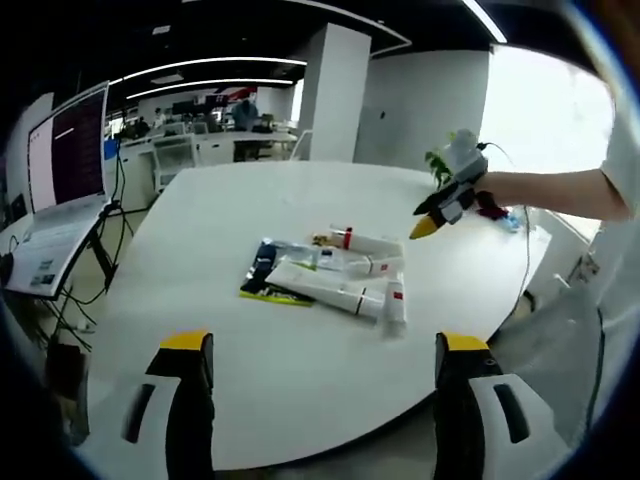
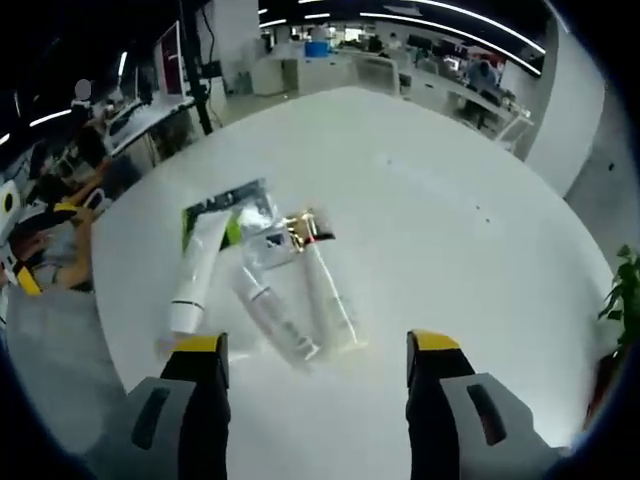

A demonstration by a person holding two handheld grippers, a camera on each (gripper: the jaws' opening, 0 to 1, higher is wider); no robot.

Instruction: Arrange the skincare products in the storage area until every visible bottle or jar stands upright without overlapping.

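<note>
Several skincare products lie flat in a loose pile in the middle of the white round table [image 1: 250, 400]. Among them are a white tube with a red cap [image 1: 366, 242], a long white tube [image 1: 318, 284], a short tube [image 1: 395, 300] and a dark blue packet [image 1: 262, 264]. My left gripper [image 1: 325, 345] is open near the table's front edge, short of the pile. The right gripper [image 1: 440, 205], held by a person's arm, hovers beyond the pile's right side. In the right gripper view my right gripper [image 2: 316, 345] is open just above a clear bottle [image 2: 270, 310], between a white tube [image 2: 195, 268] and another tube [image 2: 328, 290].
A green-and-black flat packet [image 2: 213, 216] lies under the pile's far end. A laptop on a stand [image 1: 62, 160] is left of the table. A potted plant [image 1: 438, 165] stands at the far right rim. A white pillar [image 1: 335, 90] and office desks are behind.
</note>
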